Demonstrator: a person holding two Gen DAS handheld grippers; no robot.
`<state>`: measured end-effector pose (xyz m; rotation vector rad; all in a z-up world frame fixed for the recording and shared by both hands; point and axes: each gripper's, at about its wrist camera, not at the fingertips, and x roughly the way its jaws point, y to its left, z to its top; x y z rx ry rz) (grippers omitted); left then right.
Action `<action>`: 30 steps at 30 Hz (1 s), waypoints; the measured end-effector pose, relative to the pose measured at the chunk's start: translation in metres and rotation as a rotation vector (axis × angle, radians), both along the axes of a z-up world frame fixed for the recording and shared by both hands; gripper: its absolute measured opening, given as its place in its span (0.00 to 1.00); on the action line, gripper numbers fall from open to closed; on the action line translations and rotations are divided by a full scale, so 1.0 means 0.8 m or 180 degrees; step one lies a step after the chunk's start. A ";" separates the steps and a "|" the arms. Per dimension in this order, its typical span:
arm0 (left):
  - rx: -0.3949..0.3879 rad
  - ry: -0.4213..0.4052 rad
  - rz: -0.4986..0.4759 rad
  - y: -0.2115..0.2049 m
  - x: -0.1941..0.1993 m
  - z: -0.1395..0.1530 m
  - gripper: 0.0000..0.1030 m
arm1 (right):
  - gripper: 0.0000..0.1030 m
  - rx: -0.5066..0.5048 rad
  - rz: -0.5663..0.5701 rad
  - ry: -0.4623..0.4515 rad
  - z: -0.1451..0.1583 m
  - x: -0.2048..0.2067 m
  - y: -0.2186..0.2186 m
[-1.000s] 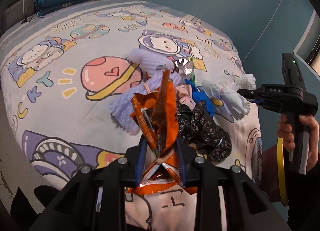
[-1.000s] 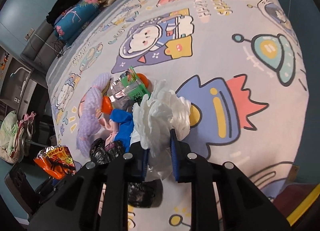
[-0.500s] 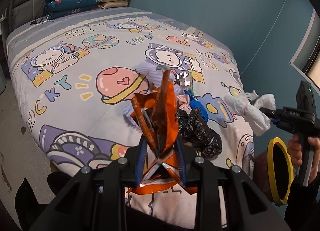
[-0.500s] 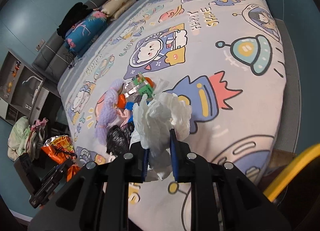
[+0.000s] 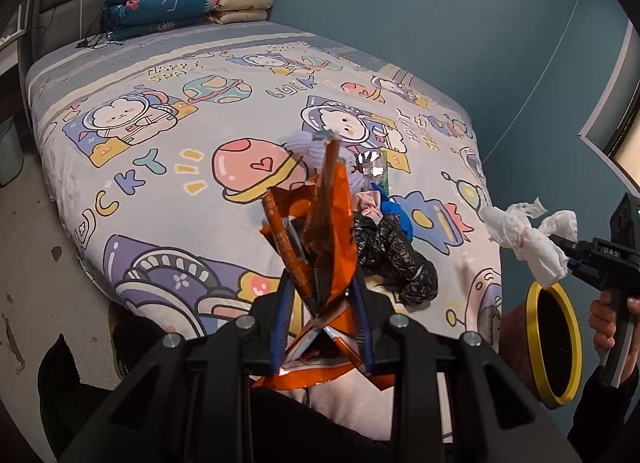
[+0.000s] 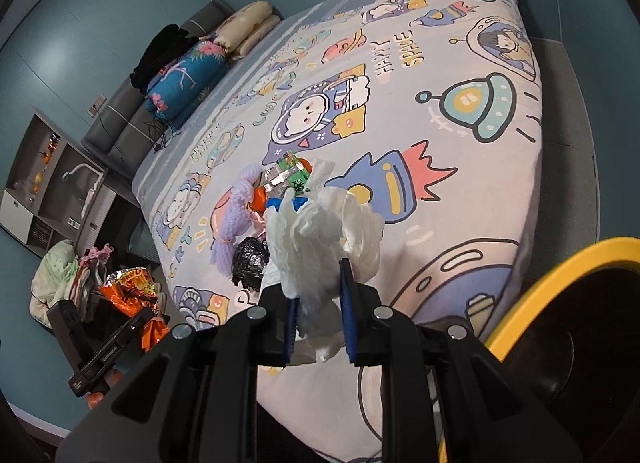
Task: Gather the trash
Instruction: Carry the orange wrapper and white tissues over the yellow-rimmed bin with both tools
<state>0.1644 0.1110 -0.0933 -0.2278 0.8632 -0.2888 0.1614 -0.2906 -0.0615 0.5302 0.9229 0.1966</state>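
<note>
My left gripper [image 5: 320,317] is shut on a crumpled orange snack wrapper [image 5: 320,231], held up over the near edge of the bed. My right gripper [image 6: 318,323] is shut on a wad of white tissue [image 6: 324,239]; in the left wrist view that tissue [image 5: 524,241] hangs just above a bin with a yellow rim [image 5: 556,339]. The same bin's yellow rim [image 6: 532,295] shows at the lower right of the right wrist view. On the bedspread remain a black plastic bag [image 5: 396,259], a green foil wrapper [image 6: 290,177], a blue scrap [image 5: 396,211] and a lilac yarn bundle [image 6: 236,219].
The bed [image 5: 160,135] with a cartoon space print fills both views, with folded quilts and pillows [image 5: 172,3] at its head. A shelf unit [image 6: 52,183] and a heap of clothes [image 6: 60,283] stand by the far wall. Bare floor [image 5: 28,247] lies left of the bed.
Both grippers have lifted and drawn back from the pile with their loads. The right one carried the tissue to the bed's edge, over the yellow-rimmed bin, which has come into view.
</note>
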 end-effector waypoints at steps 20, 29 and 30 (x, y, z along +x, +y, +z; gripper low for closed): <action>0.0004 -0.0120 -0.0688 -0.109 -0.021 0.054 0.25 | 0.17 0.0111 -0.0309 -0.0297 0.040 -0.088 -0.071; 0.0098 -0.0152 -0.1186 -0.193 -0.035 0.072 0.25 | 0.17 0.0059 -0.0614 -0.0387 0.053 -0.128 -0.113; 0.0092 -0.0151 -0.1236 -0.201 -0.037 0.073 0.25 | 0.17 0.0050 -0.0672 -0.0391 0.053 -0.134 -0.120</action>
